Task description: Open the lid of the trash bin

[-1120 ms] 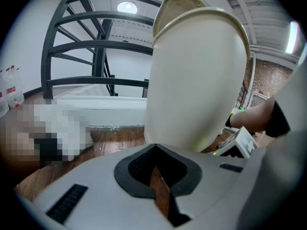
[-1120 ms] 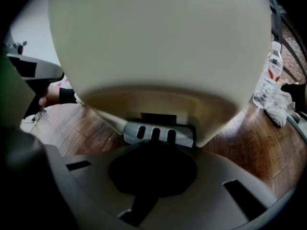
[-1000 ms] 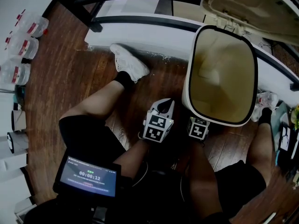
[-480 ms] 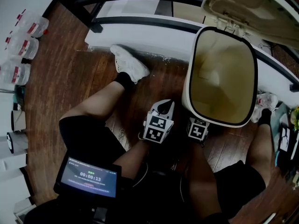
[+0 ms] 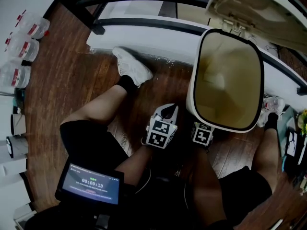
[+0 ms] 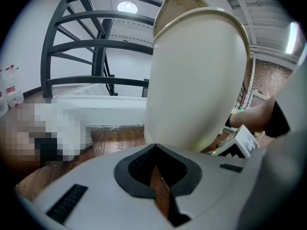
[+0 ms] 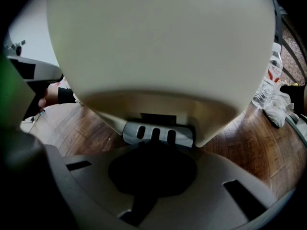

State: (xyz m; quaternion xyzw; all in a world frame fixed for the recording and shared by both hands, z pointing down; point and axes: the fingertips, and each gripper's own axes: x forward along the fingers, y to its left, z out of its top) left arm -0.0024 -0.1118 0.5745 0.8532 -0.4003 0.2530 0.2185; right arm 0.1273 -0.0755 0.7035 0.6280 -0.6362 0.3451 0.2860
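Observation:
The cream trash bin [image 5: 192, 96] stands on the wooden floor with its lid [image 5: 259, 8] raised at the back and the inside showing. From the left gripper view the bin [image 6: 196, 80] rises just ahead, its lid [image 6: 175, 4] up. My left gripper [image 5: 166, 110] is shut and holds nothing, its tips just left of the bin's base. My right gripper [image 5: 203, 133] reaches under the bin's front, where its jaws are hidden. In the right gripper view my right gripper [image 7: 156, 146] is shut, tips against the grey foot pedal [image 7: 158, 133] below the bin [image 7: 158, 42].
The person's bare legs and a white shoe [image 5: 132, 65] flank the grippers. Black rails [image 5: 144, 20] and a white ledge [image 5: 139, 40] run behind the bin. Water bottles [image 5: 24, 47] lie far left. A small screen [image 5: 91, 182] sits near the bottom.
The lid has swung slightly further back. Both grippers stay where they were.

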